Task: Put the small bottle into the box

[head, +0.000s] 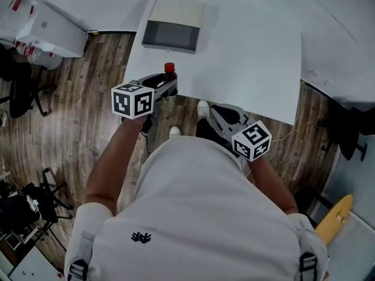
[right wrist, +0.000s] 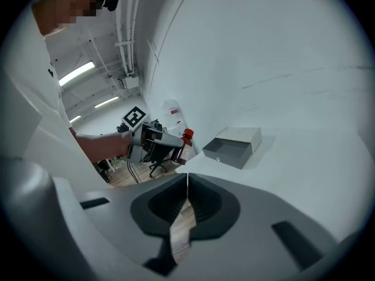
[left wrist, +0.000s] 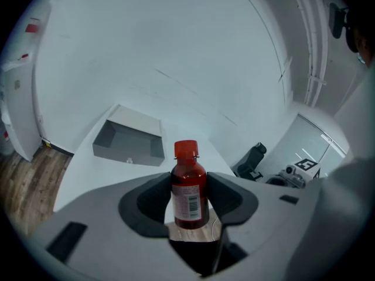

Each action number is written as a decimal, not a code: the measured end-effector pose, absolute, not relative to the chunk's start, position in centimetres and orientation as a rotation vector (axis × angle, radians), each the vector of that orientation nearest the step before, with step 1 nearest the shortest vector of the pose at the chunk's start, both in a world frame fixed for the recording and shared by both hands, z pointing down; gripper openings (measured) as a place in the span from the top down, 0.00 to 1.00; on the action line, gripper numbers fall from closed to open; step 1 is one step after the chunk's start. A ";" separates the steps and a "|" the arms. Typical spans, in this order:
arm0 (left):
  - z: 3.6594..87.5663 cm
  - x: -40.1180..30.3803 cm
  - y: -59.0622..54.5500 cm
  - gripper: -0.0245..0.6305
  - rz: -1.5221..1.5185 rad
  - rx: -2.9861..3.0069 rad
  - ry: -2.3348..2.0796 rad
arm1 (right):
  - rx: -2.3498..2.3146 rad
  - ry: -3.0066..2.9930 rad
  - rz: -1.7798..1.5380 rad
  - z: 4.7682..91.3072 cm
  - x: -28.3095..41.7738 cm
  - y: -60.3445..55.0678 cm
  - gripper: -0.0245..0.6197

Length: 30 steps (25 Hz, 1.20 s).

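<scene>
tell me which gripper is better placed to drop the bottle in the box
Left: the left gripper holds the small bottle, facing the open box; the right gripper is shut and empty.

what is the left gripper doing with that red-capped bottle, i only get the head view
Observer: The left gripper has its jaws shut on the small dark red plastic bottle with a red cap, gripping its labelled body and holding it upright.
Operator: is the box ready
Observer: The grey cardboard box lies open at the top, and nothing shows inside it.
Operator: and the right one
Observer: The right gripper has its jaws together with nothing between them.
</scene>
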<state>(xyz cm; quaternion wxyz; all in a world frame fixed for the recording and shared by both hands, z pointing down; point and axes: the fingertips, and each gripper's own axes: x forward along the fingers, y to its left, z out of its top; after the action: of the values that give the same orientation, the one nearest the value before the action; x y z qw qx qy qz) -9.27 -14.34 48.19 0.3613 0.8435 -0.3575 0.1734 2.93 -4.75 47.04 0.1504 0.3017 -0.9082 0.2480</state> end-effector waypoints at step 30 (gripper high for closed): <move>60.5 -10.5 -34.0 0.67 0.948 1.903 -1.076 | 0.805 -2.613 0.881 48.7 11.0 -18.3 0.95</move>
<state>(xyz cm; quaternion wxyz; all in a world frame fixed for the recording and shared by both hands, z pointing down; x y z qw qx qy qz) -10.45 -33.97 60.51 0.3702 0.7420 -0.4195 0.3695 11.00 -18.31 48.71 0.1341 0.2777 -0.9014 0.3039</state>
